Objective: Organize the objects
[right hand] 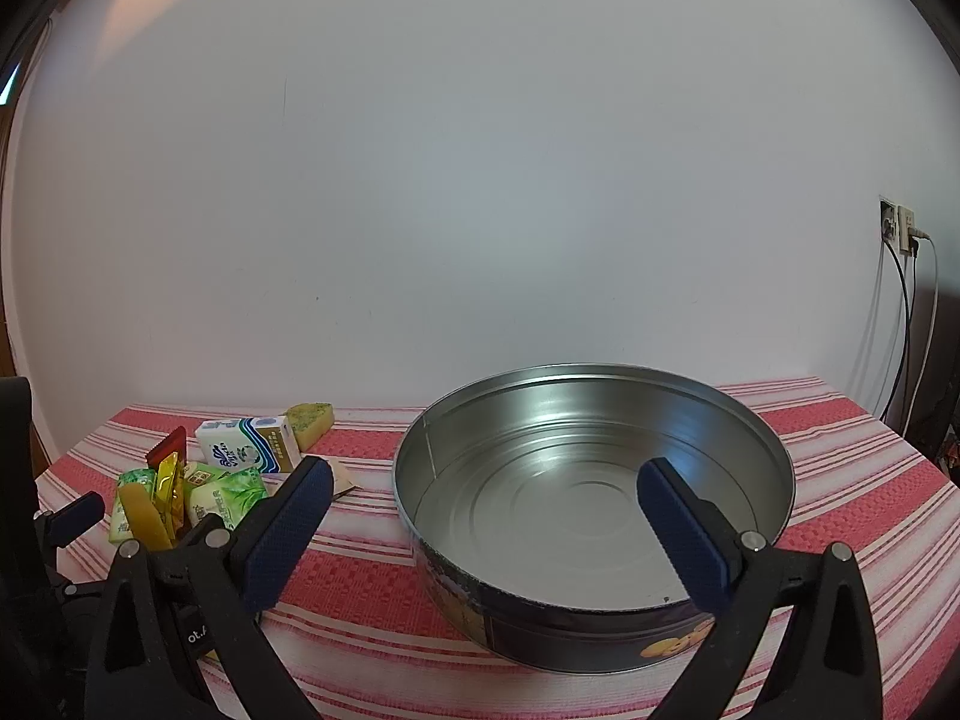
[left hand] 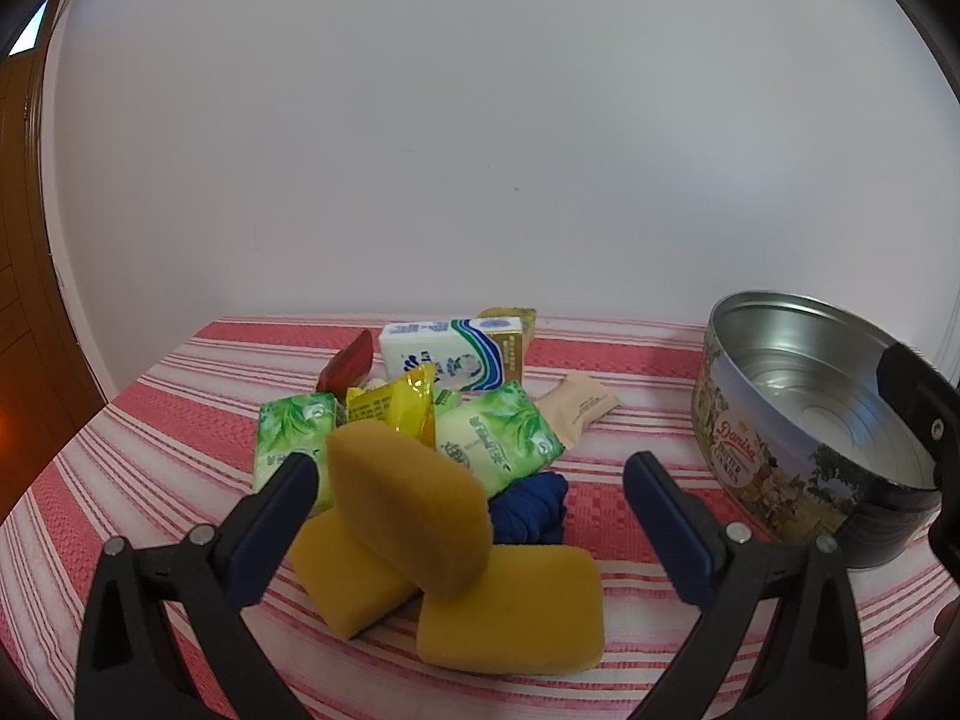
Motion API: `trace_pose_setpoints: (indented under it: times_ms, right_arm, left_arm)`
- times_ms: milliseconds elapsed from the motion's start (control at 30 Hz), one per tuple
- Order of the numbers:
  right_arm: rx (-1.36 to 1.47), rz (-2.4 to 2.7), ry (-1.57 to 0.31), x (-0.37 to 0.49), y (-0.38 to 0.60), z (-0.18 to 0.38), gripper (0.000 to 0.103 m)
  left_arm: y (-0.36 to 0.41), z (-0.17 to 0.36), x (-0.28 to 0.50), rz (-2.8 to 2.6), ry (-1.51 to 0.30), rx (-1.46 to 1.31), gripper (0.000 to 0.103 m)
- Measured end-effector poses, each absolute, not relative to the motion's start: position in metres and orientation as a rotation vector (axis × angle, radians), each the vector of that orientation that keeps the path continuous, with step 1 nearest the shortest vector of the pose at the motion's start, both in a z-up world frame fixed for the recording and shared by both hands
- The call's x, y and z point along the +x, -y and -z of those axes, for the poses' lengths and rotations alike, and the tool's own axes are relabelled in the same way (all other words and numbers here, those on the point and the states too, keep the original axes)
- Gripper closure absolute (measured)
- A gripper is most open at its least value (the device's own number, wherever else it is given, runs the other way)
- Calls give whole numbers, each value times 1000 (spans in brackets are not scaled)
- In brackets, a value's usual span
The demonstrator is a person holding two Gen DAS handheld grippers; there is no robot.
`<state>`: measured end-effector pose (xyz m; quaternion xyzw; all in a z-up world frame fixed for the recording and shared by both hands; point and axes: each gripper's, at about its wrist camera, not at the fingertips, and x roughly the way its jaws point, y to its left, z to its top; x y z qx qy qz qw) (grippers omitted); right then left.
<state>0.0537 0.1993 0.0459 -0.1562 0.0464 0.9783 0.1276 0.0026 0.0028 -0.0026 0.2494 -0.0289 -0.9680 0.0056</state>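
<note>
Task at start, nothing sorted yet. Tin (right hand: 591,501) empty, right side of surface (left hand: 180,396). Pile left of tin: sponges (left hand: 414,504), tissue packs (left hand: 510,438), snack packets (left hand: 399,405). Left gripper (left hand: 471,483) fingers wide, around top sponge, no grip. Right gripper (right hand: 483,501) fingers wide, nothing held, over tin.

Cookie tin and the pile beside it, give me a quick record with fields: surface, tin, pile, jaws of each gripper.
surface: red and white striped cloth
tin: cookie tin, lid off, nothing inside
pile: three sponges, green tissue packs, white tissue pack, yellow wrapper, blue cloth
left gripper: jaws open, over the sponges, holding nothing
right gripper: jaws open, at the tin, holding nothing
</note>
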Motion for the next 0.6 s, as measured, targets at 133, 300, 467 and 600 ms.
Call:
trace_pose_setpoints:
  times_ms: [133, 300, 467, 600]
  right_arm:
    - [-457, -2846, -129, 53, -198, -45, 0]
    - [-457, -2845, -128, 52, -197, -45, 0]
    - [-455, -2845, -127, 53, -197, -45, 0]
    - [-465, -2847, -123, 53, -197, -44, 0]
  left_arm:
    - [-4, 3, 2, 3029, 87, 791, 0]
    - [-5, 4, 2, 3026, 79, 806, 0]
    - [-3, 3, 1, 3031, 77, 813, 0]
    - [2, 4, -1, 3031, 61, 854, 0]
